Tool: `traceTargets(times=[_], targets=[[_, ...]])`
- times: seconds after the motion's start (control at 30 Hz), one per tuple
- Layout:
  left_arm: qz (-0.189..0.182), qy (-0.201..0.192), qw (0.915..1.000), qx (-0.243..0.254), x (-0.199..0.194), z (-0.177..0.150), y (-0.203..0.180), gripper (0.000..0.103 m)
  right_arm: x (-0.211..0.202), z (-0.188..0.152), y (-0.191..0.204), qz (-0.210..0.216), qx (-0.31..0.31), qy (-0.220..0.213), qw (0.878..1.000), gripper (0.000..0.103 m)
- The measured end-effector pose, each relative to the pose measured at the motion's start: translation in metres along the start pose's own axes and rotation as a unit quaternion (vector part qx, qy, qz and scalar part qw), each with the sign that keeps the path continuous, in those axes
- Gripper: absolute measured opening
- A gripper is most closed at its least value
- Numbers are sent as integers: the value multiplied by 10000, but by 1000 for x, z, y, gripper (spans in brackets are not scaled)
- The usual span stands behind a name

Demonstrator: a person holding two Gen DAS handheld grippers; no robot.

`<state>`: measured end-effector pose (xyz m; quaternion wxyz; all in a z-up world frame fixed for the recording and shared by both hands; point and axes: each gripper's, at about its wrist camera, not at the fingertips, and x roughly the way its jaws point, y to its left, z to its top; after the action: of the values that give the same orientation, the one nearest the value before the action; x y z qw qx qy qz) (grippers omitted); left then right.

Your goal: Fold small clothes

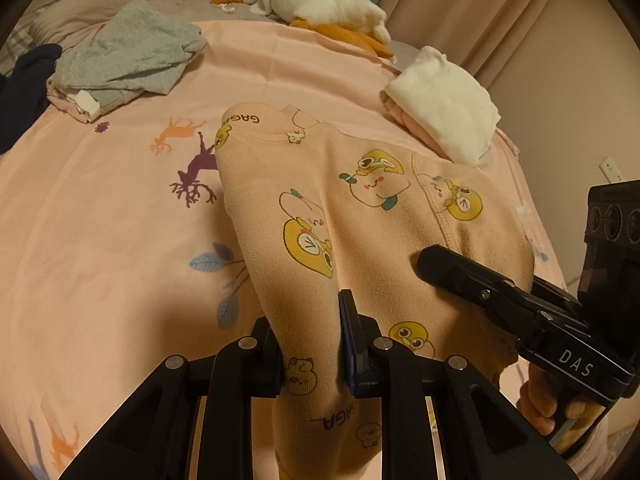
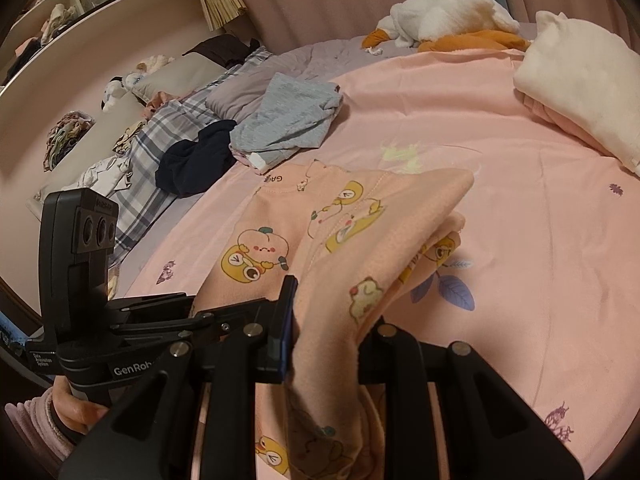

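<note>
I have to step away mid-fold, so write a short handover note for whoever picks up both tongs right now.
Left tongs: shut on the peach cartoon-print fleece garment, near edge.
Right tongs: shut on the same garment, alongside the left.
Garment: near end lifted, far collar end lying on the pink printed bedsheet.
Done, apparently: folded white and pink stack, far right.
Left: finish this fold; the crumpled grey knit garment and dark navy garment look unfolded.
</note>
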<state>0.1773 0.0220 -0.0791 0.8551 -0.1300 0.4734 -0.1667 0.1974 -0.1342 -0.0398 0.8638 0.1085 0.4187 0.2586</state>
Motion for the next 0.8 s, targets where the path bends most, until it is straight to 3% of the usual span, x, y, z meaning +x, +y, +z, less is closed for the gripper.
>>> traceTargets(times=[0.8], targets=[[138,309,9994,-47,42,13,14,20,45,6,-28,-47,217,283,9994,23]])
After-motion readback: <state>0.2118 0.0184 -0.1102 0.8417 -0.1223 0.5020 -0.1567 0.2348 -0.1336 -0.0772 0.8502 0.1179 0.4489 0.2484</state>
